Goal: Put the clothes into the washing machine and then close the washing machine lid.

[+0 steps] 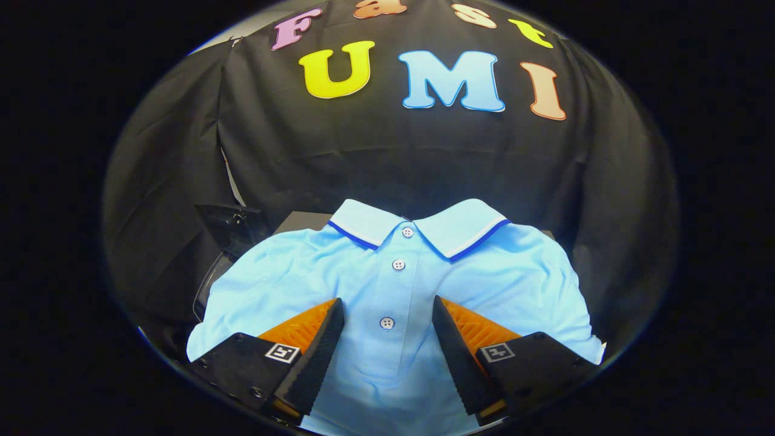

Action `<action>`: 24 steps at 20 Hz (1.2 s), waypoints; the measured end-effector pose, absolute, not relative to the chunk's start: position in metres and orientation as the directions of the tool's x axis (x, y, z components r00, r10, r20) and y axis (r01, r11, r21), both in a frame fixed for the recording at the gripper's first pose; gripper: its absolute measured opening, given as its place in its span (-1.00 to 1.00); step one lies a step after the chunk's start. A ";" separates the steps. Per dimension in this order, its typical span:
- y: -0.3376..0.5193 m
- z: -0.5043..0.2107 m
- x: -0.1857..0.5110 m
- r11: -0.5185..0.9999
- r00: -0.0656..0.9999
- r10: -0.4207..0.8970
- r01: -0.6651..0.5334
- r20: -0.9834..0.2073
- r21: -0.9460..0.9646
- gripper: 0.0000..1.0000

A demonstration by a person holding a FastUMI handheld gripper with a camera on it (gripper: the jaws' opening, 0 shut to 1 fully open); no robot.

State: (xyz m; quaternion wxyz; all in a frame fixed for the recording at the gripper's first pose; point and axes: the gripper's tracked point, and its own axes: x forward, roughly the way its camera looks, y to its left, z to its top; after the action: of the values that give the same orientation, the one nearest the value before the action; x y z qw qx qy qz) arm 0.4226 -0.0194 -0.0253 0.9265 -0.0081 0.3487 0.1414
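A light blue polo shirt [502,272] lies spread flat, its collar trimmed with a white and dark blue stripe and three white buttons running down the placket. My gripper [387,306] hovers just over the shirt's chest, open, one finger on each side of the button placket. The lowest button sits between the fingers. Nothing is pinched between the fingers [324,339]. The shirt covers most of the dark surface beneath it.
A dark hinged part [233,227] rises left of the shirt's shoulder, with a curved dark rim [203,297] below it. A dark flat edge [300,221] peeks out behind the collar. The black cloth wall hangs close behind.
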 end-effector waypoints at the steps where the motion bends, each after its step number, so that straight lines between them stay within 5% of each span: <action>1: -0.020 -0.028 0.424 0.961 0.717 0.250 -0.265 -0.651 0.078 0.85; 7: -0.013 -0.025 0.420 0.954 0.710 0.288 -0.267 -0.643 0.133 -0.67; 10: -0.011 -0.021 0.419 0.954 0.732 0.300 -0.244 -0.612 0.175 -0.96; 24: 0.058 0.083 0.402 0.926 0.848 0.351 -0.254 -0.397 0.278 -0.97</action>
State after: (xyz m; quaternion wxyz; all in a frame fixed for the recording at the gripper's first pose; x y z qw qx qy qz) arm 0.4019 0.0576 0.0828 0.9551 0.1083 0.2259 0.1584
